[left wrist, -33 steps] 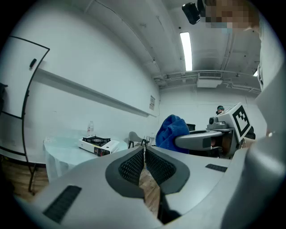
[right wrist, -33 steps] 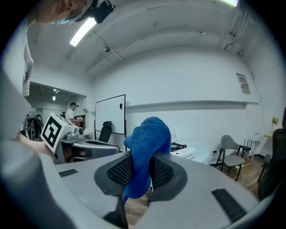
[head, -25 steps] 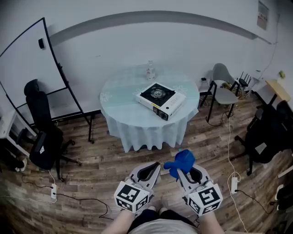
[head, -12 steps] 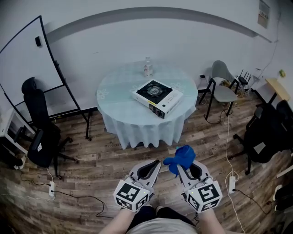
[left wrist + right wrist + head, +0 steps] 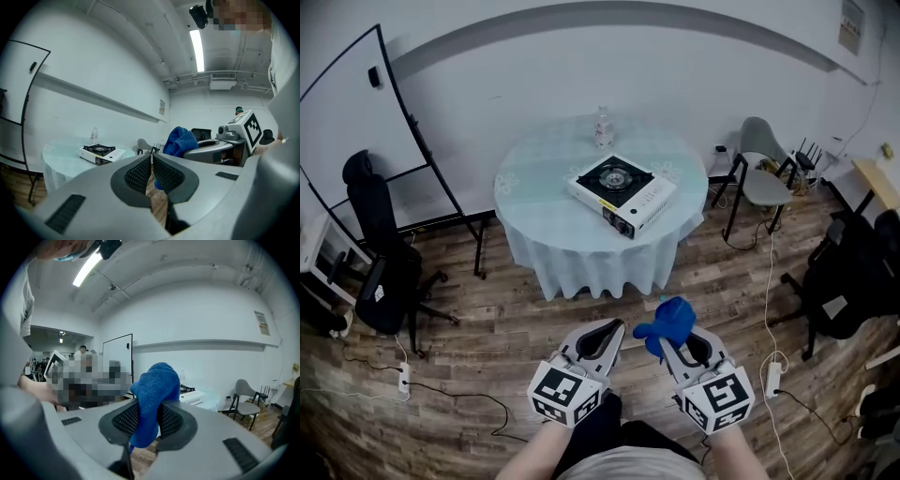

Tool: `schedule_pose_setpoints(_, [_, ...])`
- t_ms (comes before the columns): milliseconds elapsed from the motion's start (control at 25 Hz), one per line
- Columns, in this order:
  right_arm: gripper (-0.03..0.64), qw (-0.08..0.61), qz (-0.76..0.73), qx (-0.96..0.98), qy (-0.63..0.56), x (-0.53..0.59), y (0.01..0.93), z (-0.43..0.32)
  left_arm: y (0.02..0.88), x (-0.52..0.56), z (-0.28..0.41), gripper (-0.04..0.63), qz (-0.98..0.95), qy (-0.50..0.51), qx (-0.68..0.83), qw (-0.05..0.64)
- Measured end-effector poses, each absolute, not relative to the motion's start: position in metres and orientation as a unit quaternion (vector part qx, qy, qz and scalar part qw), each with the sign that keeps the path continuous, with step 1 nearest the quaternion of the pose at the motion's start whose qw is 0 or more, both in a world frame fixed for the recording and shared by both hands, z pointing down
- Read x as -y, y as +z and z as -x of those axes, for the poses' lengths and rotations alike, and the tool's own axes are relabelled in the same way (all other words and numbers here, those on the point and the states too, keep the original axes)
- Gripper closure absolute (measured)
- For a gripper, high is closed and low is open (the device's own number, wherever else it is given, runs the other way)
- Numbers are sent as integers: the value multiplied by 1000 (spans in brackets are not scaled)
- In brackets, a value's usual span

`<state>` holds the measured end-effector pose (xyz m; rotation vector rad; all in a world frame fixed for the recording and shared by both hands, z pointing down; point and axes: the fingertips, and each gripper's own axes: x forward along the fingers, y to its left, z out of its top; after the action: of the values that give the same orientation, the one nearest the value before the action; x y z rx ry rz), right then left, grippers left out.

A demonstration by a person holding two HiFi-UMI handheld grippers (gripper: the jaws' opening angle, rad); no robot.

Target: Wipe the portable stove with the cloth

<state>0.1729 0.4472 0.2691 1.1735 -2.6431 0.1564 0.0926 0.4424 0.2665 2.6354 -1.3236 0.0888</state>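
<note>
Approach step, it appears: the right gripper [image 5: 674, 349] clamps the blue cloth [image 5: 668, 324]; the left gripper [image 5: 615, 327], beside it, is closed on nothing. The portable stove [image 5: 622, 192] lies well ahead; the next move calls for carrying the cloth forward.

Both grippers sit a touch higher and further left in head view than a second ago: left gripper [image 5: 617, 326], and right gripper [image 5: 673, 349] carrying blue cloth [image 5: 668, 322]. Ahead of them, portable stove [image 5: 623, 192] and round table [image 5: 534, 202] have shifted up-frame too. Dark trouser leg [image 5: 595, 433] has come forward beneath left gripper.
</note>
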Motion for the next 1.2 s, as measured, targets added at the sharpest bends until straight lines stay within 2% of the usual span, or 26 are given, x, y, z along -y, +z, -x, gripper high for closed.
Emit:
schedule_pose_setpoints(280, [520, 128, -408, 901, 68, -400, 281, -172, 274, -395, -83, 565, -886, 24, 451, 104])
schedule_pose_setpoints(1200, [520, 127, -446, 883, 75, -179, 274, -81, 271, -174, -8, 565, -913, 20, 390, 118])
